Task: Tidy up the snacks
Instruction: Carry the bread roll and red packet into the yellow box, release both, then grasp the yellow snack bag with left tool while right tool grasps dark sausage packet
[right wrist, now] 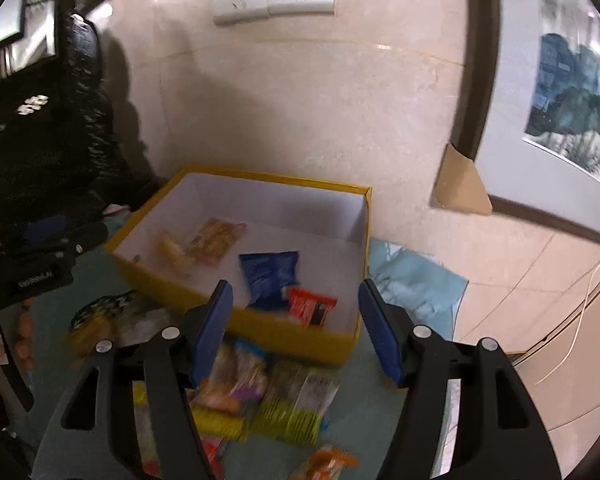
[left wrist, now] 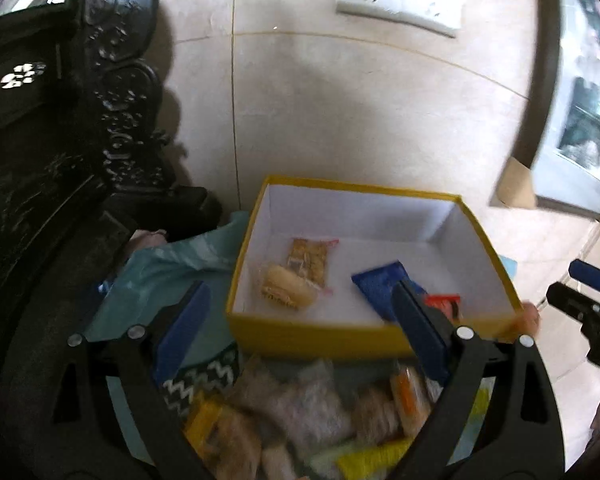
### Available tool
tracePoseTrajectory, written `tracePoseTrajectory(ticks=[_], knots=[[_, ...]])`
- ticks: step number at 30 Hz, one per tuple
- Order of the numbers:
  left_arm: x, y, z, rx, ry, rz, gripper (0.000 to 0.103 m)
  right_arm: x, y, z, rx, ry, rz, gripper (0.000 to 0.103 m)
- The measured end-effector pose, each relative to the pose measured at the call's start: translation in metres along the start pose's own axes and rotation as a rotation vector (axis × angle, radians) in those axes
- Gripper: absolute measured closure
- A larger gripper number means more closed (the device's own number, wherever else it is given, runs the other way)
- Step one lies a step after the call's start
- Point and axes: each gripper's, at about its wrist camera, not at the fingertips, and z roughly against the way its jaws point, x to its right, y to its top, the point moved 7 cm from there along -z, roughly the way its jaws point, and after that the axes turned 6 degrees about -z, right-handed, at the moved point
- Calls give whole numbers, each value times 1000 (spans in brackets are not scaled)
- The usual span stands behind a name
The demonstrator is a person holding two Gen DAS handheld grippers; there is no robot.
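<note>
Over the snack pile (left wrist: 300,408), just in front of the yellow box (left wrist: 320,340), hanging wide open and empty: left hand-held gripper (left wrist: 302,288). Same with right hand-held gripper (right wrist: 295,286), open, nothing between its pads. Four packets lying in the box already, many more heaped on the blue-green cloth (left wrist: 160,276). Could grab two packets at once, being all piled up. Could squash a crumbly snack by squeezing too hard. Could bump the box's near wall and push it away, being so close. Could knock together, working side by side.
</note>
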Motion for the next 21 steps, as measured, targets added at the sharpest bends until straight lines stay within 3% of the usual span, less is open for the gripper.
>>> tracePoseTrajectory(ticks=[6,10,14,21], knots=[[8,-53,77,36,-46,-93,7,-24,-53,73,25,61,-2,37],[13,-108,113,-14,-82,-155,6,-44,-94,99,-20,98,11,37],[15,-167,126,-99,-86,-229,6,-60,-136,109,-80,119,27,37],[9,-217,118,-181,-90,-233,6,-69,-193,97,-184,101,49,37]])
